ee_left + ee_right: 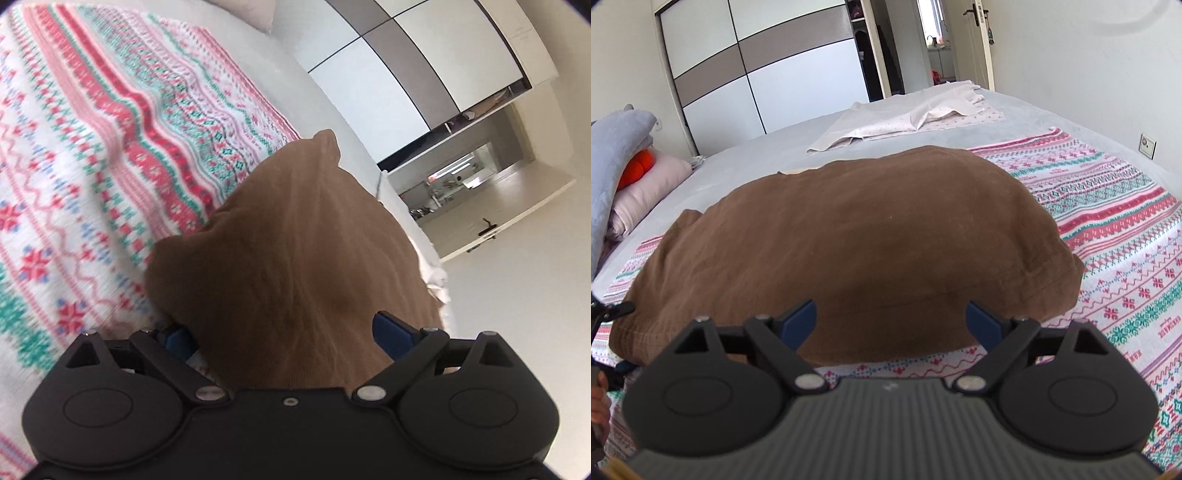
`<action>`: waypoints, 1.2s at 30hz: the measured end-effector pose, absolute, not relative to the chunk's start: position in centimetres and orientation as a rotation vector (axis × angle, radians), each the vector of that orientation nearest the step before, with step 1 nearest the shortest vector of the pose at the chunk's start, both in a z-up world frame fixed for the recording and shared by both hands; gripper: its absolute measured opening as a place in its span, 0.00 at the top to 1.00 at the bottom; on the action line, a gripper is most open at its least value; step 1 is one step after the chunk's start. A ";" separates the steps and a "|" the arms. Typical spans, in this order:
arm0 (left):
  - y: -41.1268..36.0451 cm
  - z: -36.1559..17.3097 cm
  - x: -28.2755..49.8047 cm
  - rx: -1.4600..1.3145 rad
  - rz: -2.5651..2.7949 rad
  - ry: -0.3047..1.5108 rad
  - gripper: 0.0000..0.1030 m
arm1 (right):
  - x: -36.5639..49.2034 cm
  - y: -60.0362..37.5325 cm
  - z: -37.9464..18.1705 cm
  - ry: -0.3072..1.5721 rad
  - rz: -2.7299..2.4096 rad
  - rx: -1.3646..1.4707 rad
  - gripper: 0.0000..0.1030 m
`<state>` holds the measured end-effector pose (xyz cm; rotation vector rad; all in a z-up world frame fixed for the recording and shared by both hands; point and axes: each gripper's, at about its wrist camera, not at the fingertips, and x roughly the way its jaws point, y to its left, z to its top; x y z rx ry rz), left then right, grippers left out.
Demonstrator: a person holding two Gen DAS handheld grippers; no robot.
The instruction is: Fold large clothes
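Observation:
A brown garment (857, 236) lies spread on a patterned red, green and white blanket (1108, 221) on the bed. My right gripper (890, 325) is open, its blue fingertips (799, 321) hovering just over the garment's near hem. In the left wrist view the same brown garment (288, 258) fills the middle. My left gripper (284, 332) is open with its jaws spread wide and the brown fabric lying between and over them; its blue fingertips (391, 330) are partly hidden. The patterned blanket (92, 166) is blurred there.
A white and pink garment (912, 118) lies at the far side of the grey bed (768, 147). Pillows and a grey plush (624, 155) are piled at the left. A sliding wardrobe (757, 66) and an open door (979, 37) stand behind.

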<state>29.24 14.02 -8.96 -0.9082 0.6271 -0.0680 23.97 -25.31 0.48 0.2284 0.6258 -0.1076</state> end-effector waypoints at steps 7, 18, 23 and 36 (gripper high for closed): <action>12.4 -9.4 29.5 -0.907 0.072 0.509 0.15 | 24.1 -24.1 0.2 0.546 -0.047 0.197 0.13; 10.0 -8.6 28.7 -0.757 0.155 0.335 0.71 | 25.2 -18.4 -0.5 0.480 0.149 0.113 0.52; 9.4 -6.3 28.7 -0.731 0.104 0.257 0.74 | 26.6 -17.3 -2.3 0.532 0.227 0.149 0.71; -1.8 3.4 31.0 -0.635 -0.250 0.150 0.75 | 28.4 -24.3 -3.3 0.679 0.378 0.623 0.67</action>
